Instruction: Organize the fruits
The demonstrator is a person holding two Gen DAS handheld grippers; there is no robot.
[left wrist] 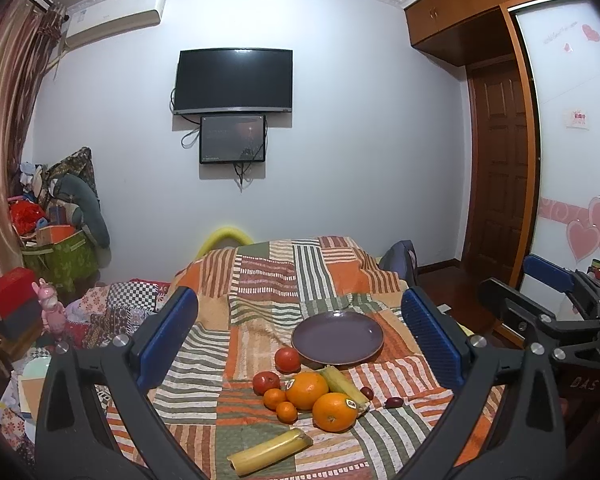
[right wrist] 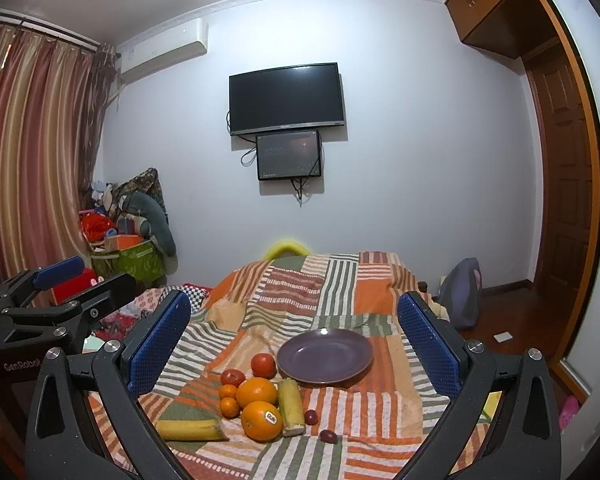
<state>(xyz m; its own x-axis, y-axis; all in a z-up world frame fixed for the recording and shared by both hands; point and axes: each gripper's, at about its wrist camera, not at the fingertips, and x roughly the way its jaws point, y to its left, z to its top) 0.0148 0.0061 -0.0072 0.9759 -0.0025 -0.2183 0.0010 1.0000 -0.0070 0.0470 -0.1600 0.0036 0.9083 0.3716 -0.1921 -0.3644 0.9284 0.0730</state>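
Observation:
A purple plate [left wrist: 337,338] [right wrist: 324,356] lies empty on the patchwork bed cover. In front of it lie two big oranges [left wrist: 307,390] [right wrist: 262,420], two small tangerines [left wrist: 274,399] [right wrist: 228,393], two red tomatoes [left wrist: 287,359] [right wrist: 263,365], two bananas [left wrist: 270,451] [right wrist: 290,406] and two small dark red fruits [left wrist: 394,401] [right wrist: 328,435]. My left gripper [left wrist: 300,344] is open and empty, held above the fruits. My right gripper [right wrist: 294,348] is open and empty, also above them. Each gripper shows at the edge of the other's view.
The striped patchwork cover [left wrist: 268,280] [right wrist: 339,280] drapes the bed. Boxes and bags [left wrist: 56,248] are piled at the left by the curtain. A TV [left wrist: 232,80] hangs on the far wall. A wardrobe and door [left wrist: 499,160] stand at right.

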